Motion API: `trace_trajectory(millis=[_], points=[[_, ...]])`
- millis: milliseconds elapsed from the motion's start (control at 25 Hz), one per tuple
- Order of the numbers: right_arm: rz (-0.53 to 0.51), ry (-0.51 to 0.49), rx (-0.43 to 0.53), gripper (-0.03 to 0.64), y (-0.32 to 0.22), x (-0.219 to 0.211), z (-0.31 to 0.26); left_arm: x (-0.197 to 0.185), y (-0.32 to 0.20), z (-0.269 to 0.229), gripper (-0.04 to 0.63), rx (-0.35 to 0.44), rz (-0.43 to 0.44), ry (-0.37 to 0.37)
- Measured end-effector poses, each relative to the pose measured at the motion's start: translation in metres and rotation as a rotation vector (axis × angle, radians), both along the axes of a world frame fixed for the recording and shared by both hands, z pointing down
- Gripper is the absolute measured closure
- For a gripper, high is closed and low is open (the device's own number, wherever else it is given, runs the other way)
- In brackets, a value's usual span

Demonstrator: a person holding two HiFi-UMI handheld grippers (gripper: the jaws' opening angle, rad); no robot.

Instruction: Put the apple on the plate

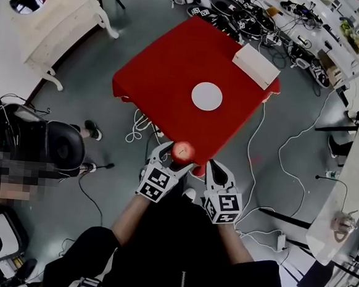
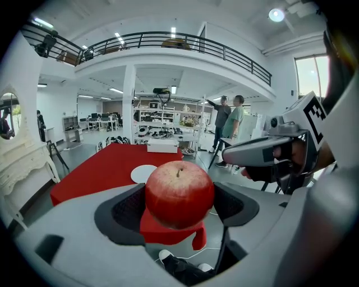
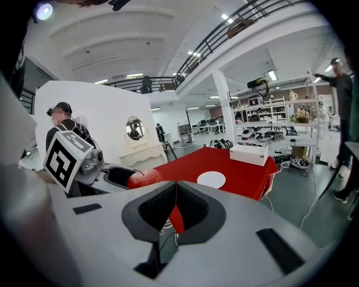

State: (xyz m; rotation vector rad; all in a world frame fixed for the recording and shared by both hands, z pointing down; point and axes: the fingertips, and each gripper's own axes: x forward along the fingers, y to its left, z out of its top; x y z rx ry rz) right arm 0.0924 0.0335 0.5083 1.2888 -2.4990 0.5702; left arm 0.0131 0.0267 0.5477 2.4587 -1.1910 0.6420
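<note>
Left gripper clamps the red apple (by the red table's near corner). Right gripper jaws pressed together, empty. White plate lies mid-table.

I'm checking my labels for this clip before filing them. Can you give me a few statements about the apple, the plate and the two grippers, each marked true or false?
1. The left gripper holds the apple between its fingers. True.
2. The apple already lies on the plate. False: the plate is bare, and the apple is held in the air by the table's near corner.
3. The right gripper is open. False: its fingers are together with nothing between them.
4. A white box lies on the red tablecloth, beyond the plate. True.
</note>
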Motion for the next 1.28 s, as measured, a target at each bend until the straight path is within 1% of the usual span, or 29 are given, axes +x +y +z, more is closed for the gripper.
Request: trace_trajectory(millis=[200,600,1280], points=[[0.005,0.002,0.010,0.604,-0.024,-0.004,-0.002,0.002,-0.030,-0.003,0.212,0.011,0.026,-0.002],[0.049,0.003,0.003,0.604,-0.070,-0.001,0.004,0.005,-0.080,0.004,0.212,-0.001,0.068,0.000],[0.111,0.037,-0.033,0.604,-0.163,-0.024,0.013,-0.012,-0.179,0.017,0.212,-0.025,0.142,0.024]])
